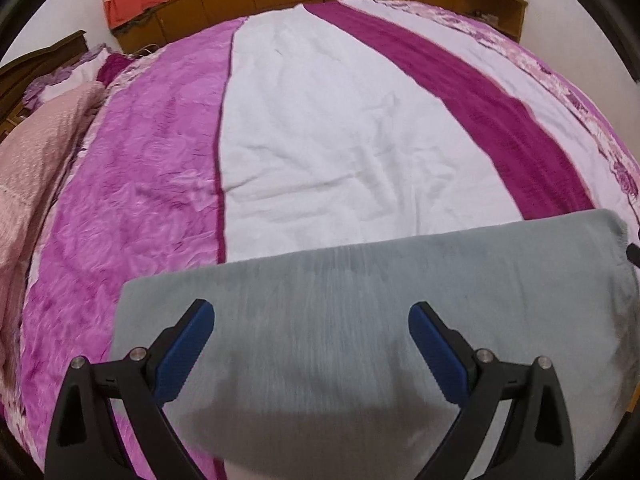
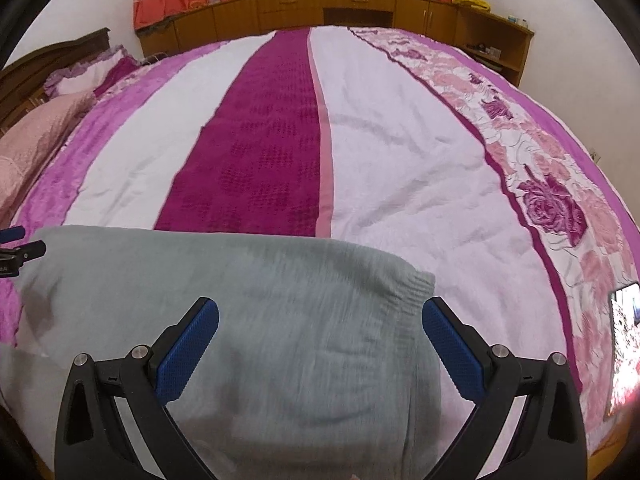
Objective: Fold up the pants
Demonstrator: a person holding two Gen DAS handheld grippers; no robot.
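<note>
The near edge of the grey pants (image 1: 360, 320) was cut off from view. They lay folded on the striped bedspread (image 1: 312, 140), beneath both grippers. The left gripper (image 1: 311, 344) and right gripper (image 2: 320, 340) hung wide open above the cloth, gripping nothing.

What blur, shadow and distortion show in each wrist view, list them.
Left wrist view: fisheye bulges the bed; the grey pants smear with motion blur, and a dark shadow sits between the open left gripper fingers. Right wrist view: same bulge, pants blurred near the open right gripper, bright phone screen glaring at right.
</note>
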